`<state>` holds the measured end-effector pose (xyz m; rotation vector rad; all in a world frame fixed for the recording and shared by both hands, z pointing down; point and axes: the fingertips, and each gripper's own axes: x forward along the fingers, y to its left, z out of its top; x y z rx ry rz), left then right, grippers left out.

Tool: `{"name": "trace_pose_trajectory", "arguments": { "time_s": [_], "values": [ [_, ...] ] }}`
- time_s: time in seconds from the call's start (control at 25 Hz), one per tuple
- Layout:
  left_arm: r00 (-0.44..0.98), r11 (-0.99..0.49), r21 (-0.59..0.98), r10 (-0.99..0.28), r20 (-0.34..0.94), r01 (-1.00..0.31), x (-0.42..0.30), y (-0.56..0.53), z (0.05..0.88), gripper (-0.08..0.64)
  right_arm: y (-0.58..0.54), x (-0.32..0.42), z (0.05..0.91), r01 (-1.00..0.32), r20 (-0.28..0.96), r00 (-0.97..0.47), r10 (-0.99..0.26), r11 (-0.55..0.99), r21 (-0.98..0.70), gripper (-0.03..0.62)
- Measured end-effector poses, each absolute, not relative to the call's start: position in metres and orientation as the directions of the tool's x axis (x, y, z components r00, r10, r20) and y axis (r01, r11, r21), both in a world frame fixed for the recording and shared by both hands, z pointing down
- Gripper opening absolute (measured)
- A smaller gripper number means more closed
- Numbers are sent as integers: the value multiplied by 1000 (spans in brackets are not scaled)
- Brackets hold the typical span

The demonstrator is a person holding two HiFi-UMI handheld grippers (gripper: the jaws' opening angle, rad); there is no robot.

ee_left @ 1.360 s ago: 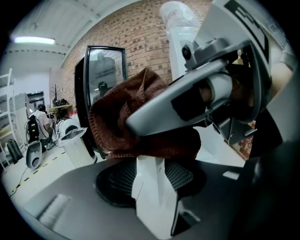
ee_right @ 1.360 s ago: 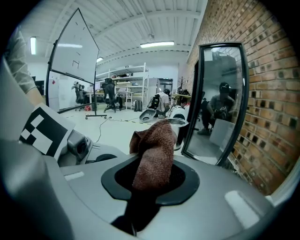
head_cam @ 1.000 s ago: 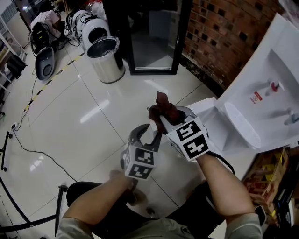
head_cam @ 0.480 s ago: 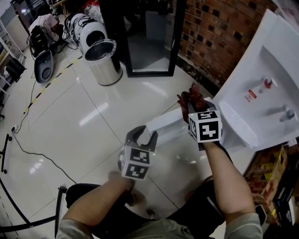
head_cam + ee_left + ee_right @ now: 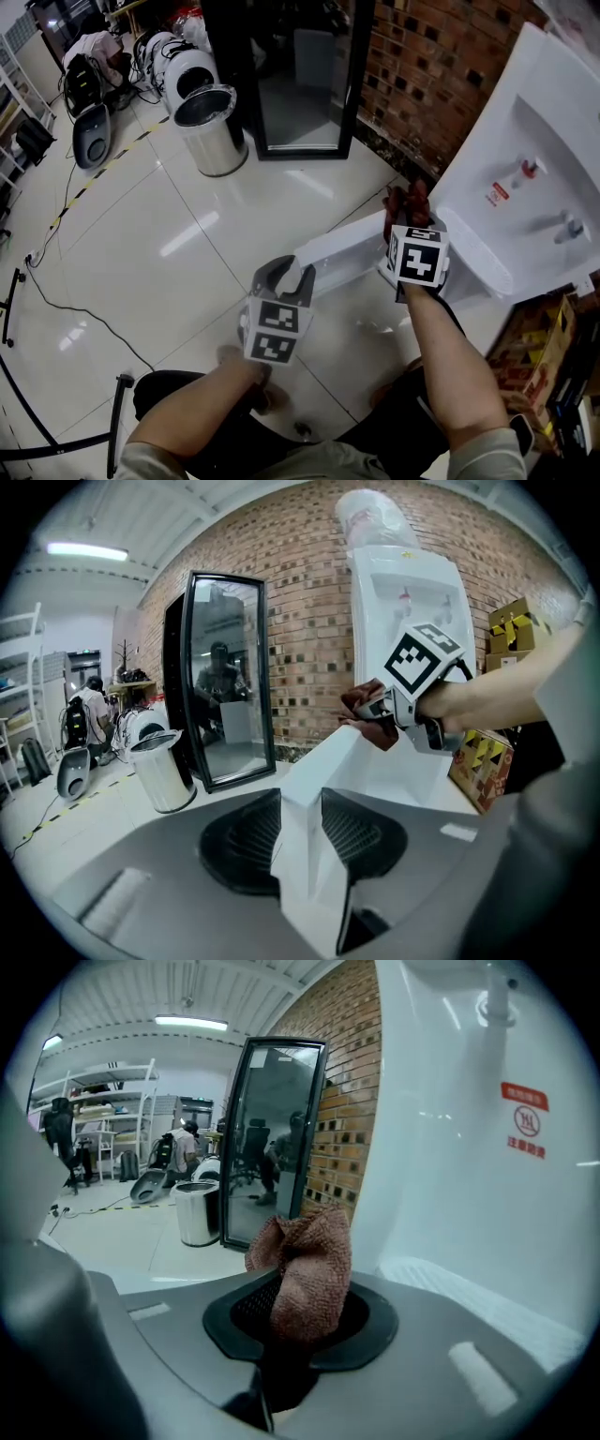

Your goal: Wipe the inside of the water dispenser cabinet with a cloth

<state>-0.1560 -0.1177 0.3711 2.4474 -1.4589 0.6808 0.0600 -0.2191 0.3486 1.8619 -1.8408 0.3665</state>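
Head view: left gripper (image 5: 289, 274), jaws just closing, pinches the cabinet door (image 5: 337, 251) by its edge; right gripper (image 5: 406, 214) clamps the cloth (image 5: 305, 1269). Door-holding step, seemingly; next the cloth must reach inside.

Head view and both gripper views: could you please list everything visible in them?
floor: one, glossy white tiles, left and centre
brick wall: one, red-brown, upper right
water dispenser: one, white, far right
cabinet door: one, white, swung open, low on the dispenser
cloth: one, reddish-brown, bunched between the right jaws
bin: one, steel, upper left
glass panel: one, black-framed, beside the wall
cardboard boxes: several, brown and yellow, lower right
left gripper: one, grey, jaws just closed further onto the door's edge
right gripper: one, grey, shut on the cloth
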Motion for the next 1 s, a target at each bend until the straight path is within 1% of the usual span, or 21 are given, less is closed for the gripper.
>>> {"name": "trace_pose_trajectory", "arguments": {
  "time_s": [0.24,0.32,0.44,0.52,0.6,0.72,0.88,1.0],
  "values": [
    [414,-489,-84,-807,420,-868,-152,-115,349,66,-221,64,353,-989,485,70,-872,4,150,94],
    [405,-480,-104,-822,401,-871,-155,-115,342,0,-219,64,354,-991,485,66,-872,1,137,92],
    [396,-464,-112,-839,372,-878,-163,-117,331,0,-215,62,349,-998,484,31,-874,3,69,93],
    [391,-455,-111,-847,359,-884,-169,-119,325,0,-210,57,337,-999,452,-11,-892,30,34,92],
    [383,-447,-117,-854,352,-887,-178,-123,321,0,-203,42,322,-994,400,-80,-913,103,35,92],
    [369,-434,-122,-859,355,-892,-191,-127,319,0,-181,4,300,-962,326,-241,-914,270,46,93],
    [367,-438,-105,-842,395,-893,-195,-130,331,0,-137,-52,284,-863,274,-460,-845,498,88,93],
    [384,-458,-103,-830,404,-883,-188,-130,335,0,-106,-86,291,-775,290,-562,-774,616,143,92]
  ]
}}
